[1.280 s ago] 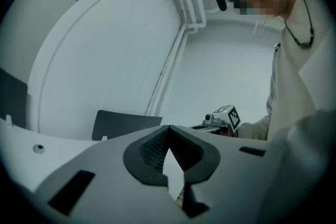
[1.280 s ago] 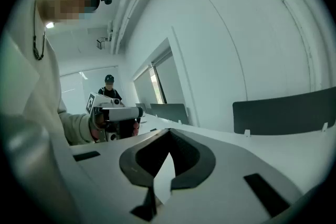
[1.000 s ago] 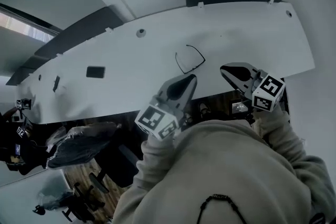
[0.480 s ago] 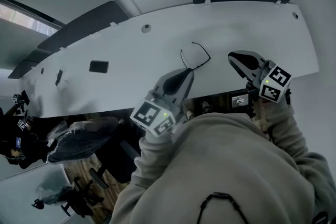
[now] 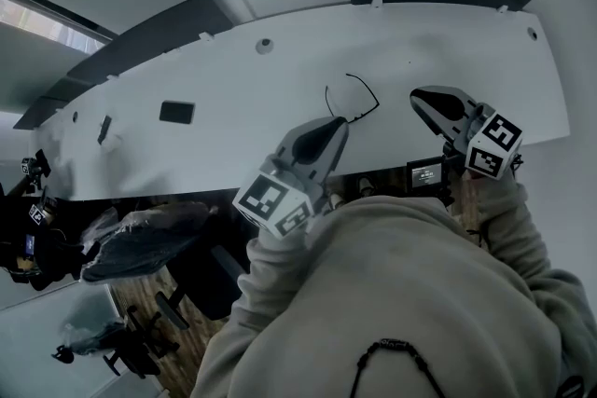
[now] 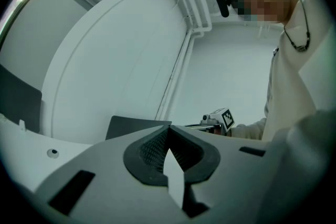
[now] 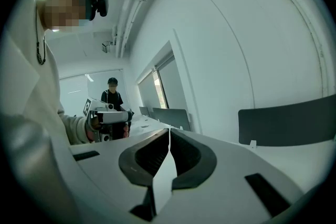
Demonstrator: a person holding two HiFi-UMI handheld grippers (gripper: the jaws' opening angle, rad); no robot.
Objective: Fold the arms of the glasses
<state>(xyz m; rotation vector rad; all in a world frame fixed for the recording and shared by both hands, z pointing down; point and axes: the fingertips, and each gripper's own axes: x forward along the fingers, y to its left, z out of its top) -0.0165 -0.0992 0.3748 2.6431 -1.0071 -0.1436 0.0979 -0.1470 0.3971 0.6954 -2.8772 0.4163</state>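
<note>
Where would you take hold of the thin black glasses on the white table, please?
Likely one slim arm of the black glasses near its free end, coming from the near edge of the white table, where the shut left tool sits. They lie flat, arms seemingly open, so only thin wire offers a pinch.

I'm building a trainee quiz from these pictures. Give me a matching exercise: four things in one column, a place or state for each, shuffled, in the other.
1 glasses
2 left gripper
3 right gripper
4 black rectangle

A shut, right of the glasses
B flat on the table, far left
C thin wire frame lying on the table
D shut, tip nearest the glasses

Pairs: 1-C, 2-D, 3-A, 4-B
</note>
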